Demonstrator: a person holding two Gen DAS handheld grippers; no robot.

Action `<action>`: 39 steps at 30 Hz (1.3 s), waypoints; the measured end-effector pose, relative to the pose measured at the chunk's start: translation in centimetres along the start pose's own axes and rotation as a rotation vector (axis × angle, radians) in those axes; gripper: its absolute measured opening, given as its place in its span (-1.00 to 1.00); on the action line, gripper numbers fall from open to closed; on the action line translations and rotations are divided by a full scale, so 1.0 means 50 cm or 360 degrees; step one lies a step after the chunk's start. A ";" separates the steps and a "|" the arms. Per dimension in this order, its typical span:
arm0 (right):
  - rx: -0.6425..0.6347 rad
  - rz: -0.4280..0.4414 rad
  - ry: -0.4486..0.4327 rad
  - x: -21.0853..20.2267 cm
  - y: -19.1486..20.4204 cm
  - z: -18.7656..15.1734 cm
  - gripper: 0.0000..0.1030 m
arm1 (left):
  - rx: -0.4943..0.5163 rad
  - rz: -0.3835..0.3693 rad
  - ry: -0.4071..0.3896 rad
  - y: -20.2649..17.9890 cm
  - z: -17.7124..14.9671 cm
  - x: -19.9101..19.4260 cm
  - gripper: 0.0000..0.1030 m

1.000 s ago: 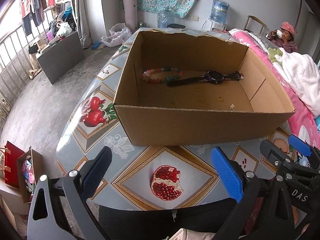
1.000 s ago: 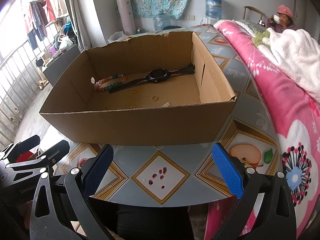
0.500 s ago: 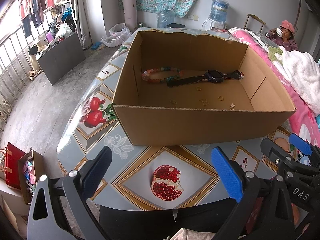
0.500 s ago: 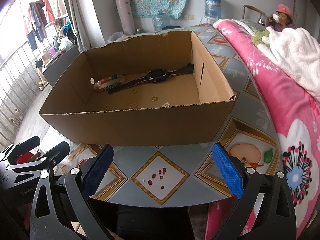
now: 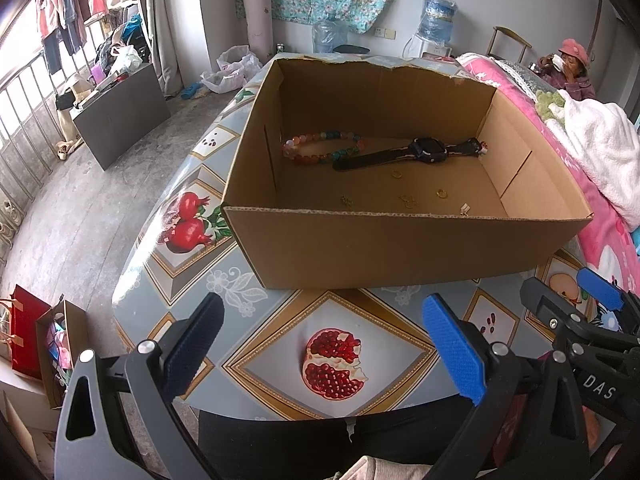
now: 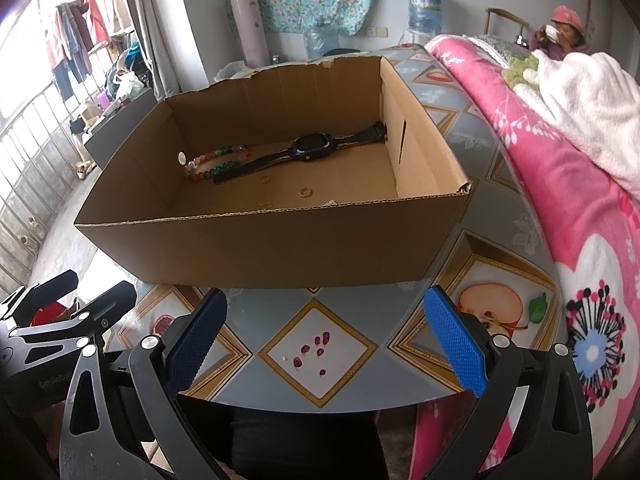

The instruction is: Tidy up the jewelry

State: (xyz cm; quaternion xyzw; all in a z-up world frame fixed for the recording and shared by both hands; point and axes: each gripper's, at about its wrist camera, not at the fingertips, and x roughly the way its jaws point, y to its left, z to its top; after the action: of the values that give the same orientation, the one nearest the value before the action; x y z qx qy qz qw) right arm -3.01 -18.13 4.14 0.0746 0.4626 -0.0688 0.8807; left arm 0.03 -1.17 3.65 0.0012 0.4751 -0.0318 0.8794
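Observation:
An open cardboard box (image 5: 400,248) (image 6: 260,248) stands on the table. Inside lie a coloured bead bracelet (image 5: 320,148) (image 6: 216,162), a black wristwatch (image 5: 416,152) (image 6: 308,148) and several small gold rings (image 5: 441,193) (image 6: 305,191). My left gripper (image 5: 324,340) is open and empty, held above the table's near edge in front of the box. My right gripper (image 6: 326,338) is open and empty too, also near the front edge. Each gripper shows at the side of the other's view (image 5: 580,304) (image 6: 68,304).
The table (image 5: 184,280) has a fruit-patterned cover. A pink blanket (image 6: 560,184) and a white one (image 6: 580,96) lie along the right side. A person (image 5: 568,68) sits at the far right. Bags (image 5: 32,332) stand on the floor at left.
Both views have shifted only slightly; the grippers stay open and empty and the box contents have not moved.

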 end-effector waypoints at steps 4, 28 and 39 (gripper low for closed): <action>0.0001 0.0000 0.0001 0.000 0.000 0.000 0.84 | 0.0001 0.0001 0.0003 0.000 -0.001 0.001 0.89; 0.0000 0.0001 0.0006 0.003 0.000 -0.003 0.84 | 0.0003 0.0006 0.0008 0.000 -0.003 0.001 0.89; -0.0002 0.0003 0.0006 0.005 0.000 -0.008 0.84 | 0.0002 0.0009 0.0016 0.003 -0.006 0.004 0.89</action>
State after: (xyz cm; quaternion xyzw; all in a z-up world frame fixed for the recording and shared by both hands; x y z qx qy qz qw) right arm -3.19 -18.09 3.71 0.0745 0.4644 -0.0676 0.8799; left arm -0.12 -1.00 3.33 0.0031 0.4795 -0.0297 0.8770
